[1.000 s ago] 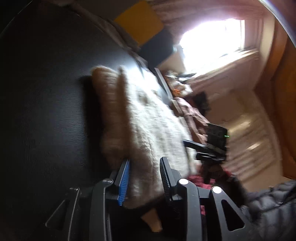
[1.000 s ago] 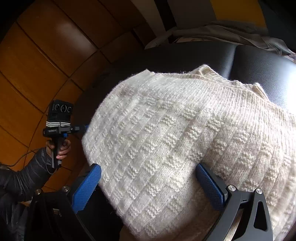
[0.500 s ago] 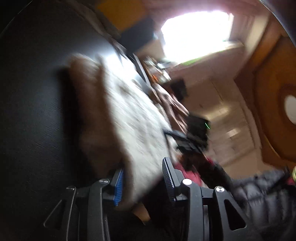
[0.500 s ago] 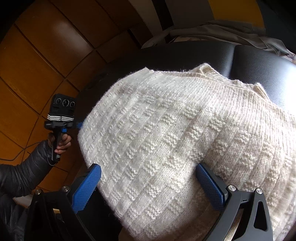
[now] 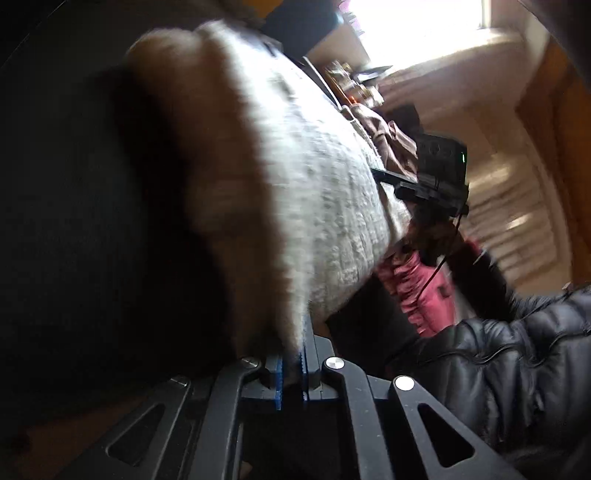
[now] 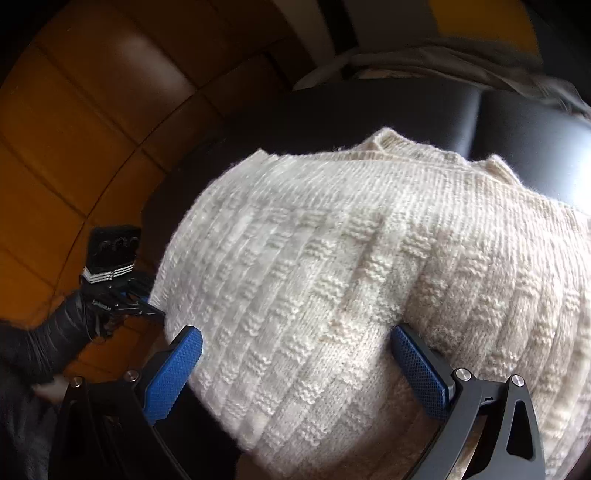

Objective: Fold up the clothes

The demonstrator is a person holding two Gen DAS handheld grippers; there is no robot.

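Observation:
A cream knitted sweater (image 6: 369, 277) lies on a black leather surface (image 6: 517, 122), neckline at the far side. My right gripper (image 6: 293, 336) is open and straddles the sweater's near edge, with knit bulging between its blue pads, which stand apart from it. In the left wrist view the sweater (image 5: 314, 192) fills the middle, blurred. My left gripper (image 5: 293, 354) is shut on its near corner, blue pads pinching the knit. The right wrist view shows that left gripper (image 6: 140, 306) at the sweater's left edge. My right gripper (image 5: 388, 177) shows at the sweater's far side in the left wrist view.
Orange-brown wood panels (image 6: 74, 110) rise to the left of the surface. A grey cloth (image 6: 424, 62) is heaped behind it. A pink garment (image 5: 417, 291) hangs below the sweater's right side, next to a black puffy sleeve (image 5: 517, 350). A bright window (image 5: 406, 29) glares behind.
My left gripper has moved in to the sweater's left edge and closed its jaws on the knit. The right gripper has stayed put, still open.

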